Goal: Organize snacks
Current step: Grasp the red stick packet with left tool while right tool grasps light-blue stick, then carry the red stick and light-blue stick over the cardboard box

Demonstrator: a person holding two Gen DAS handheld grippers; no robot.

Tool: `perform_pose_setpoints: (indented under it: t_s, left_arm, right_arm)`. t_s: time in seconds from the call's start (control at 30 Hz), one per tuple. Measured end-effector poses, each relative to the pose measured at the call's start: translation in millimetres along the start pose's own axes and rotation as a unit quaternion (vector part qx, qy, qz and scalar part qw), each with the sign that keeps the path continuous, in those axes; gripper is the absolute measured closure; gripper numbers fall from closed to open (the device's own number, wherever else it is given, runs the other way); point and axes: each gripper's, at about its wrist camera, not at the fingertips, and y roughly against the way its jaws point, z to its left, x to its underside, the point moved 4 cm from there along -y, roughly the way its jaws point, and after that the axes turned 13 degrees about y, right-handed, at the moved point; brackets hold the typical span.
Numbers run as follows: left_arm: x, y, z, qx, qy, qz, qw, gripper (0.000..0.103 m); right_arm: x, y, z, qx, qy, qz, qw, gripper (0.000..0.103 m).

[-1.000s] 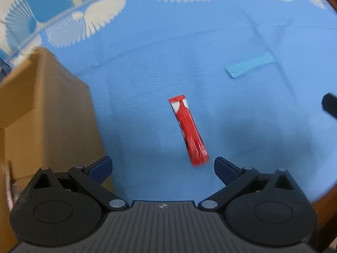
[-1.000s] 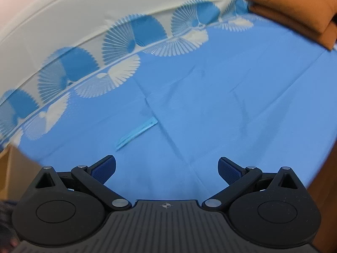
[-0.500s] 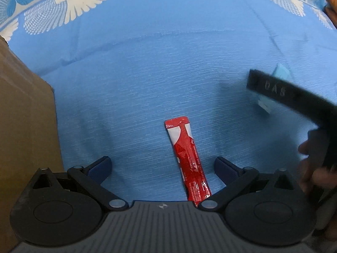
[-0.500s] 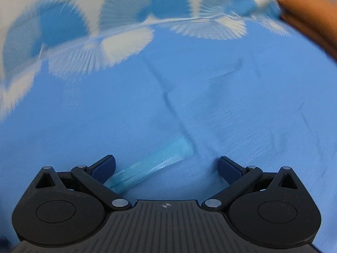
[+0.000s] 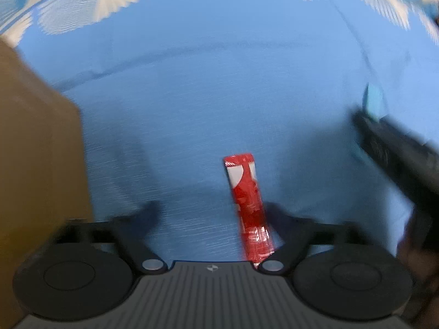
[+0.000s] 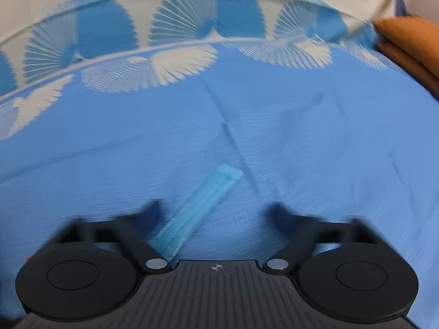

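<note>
Both my grippers just started closing: my left gripper (image 5: 211,213) half-shut around the red snack stick (image 5: 248,208) low in the frame, my right gripper (image 6: 215,213) half-shut around the blue snack stick (image 6: 197,213), neither pinching yet, so pickup is close.

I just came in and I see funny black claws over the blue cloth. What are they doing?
A person holds a two-finger gripper in each hand, tidying snacks. The left gripper is over a long red foil snack stick lying on the blue patterned tablecloth, beside a brown cardboard box. The right gripper is over a pale blue stick packet. Both sets of jaws have just been closing around their sticks, but neither stick is pinched yet.
</note>
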Motion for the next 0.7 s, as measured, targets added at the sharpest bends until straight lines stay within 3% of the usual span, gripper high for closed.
perform_pose_setpoints:
  t_s: [0.03, 0.07, 0.37, 0.7]
  left_arm:
    - [-1.7, 5.3, 0.8, 0.01, 0.004, -0.002, 0.9999, 0.076]
    - [-2.6, 7.8, 1.3, 0.021, 0.004, 0.002, 0.9998, 0.082]
    - [7.1, 48.2, 9.3, 0.06, 0.003, -0.014, 0.9981, 0.085]
    - [47.4, 120.1, 17.4, 0.071, -0.014, -0.056, 0.9958, 0.085]
  right_arm:
    - [-0.6, 5.3, 0.6, -0.018, 0.008, -0.004, 1.0, 0.084]
    - [1.1, 8.7, -0.3, -0.029, 0.011, 0.001, 1.0, 0.084]
    - [18.1, 51.8, -25.8, -0.037, -0.043, 0.01, 0.998, 0.084]
    - [36.2, 138.7, -28.4, -0.054, -0.065, -0.014, 0.996, 0.084]
